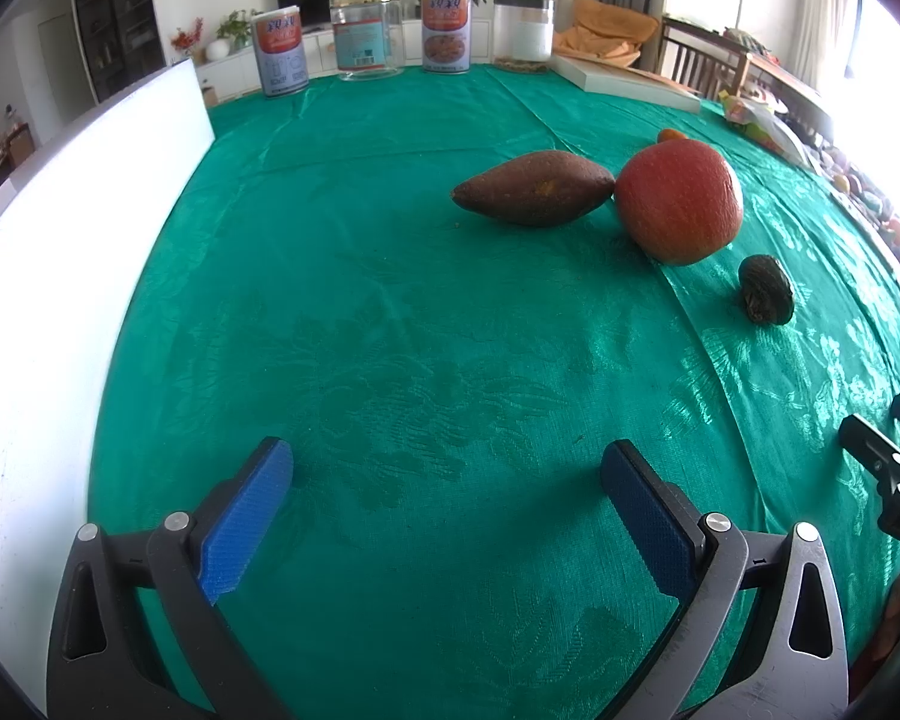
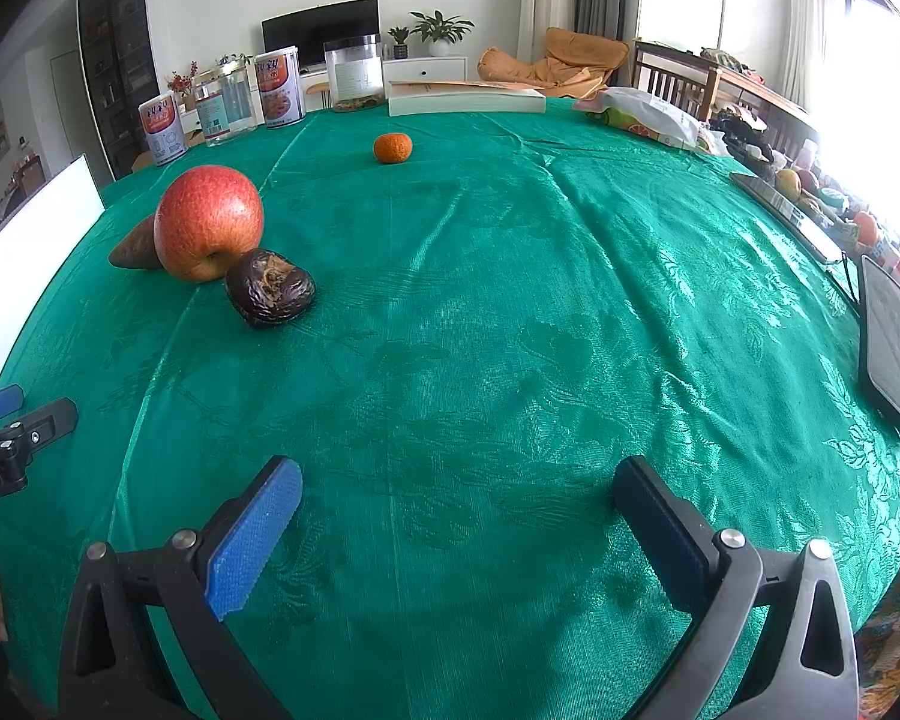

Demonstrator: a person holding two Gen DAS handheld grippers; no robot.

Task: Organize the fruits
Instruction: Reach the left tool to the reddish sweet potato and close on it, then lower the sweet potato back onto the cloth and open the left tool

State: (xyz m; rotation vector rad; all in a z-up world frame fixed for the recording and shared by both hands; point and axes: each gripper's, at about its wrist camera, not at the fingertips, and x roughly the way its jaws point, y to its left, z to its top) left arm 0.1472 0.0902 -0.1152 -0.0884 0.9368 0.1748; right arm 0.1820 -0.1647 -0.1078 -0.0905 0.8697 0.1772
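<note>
While both grippers gape, apple [image 2: 209,222], tangerine [image 2: 392,147] apart

Bright daylight blows out the right edge, perhaps from windows; fisheye edges curve, centre sharp.

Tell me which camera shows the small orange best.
The right wrist view. There the small orange sits whole and unblocked on the green tablecloth, away from the other fruit. In the left wrist view only a sliver of it peeks out behind the apple.
</note>
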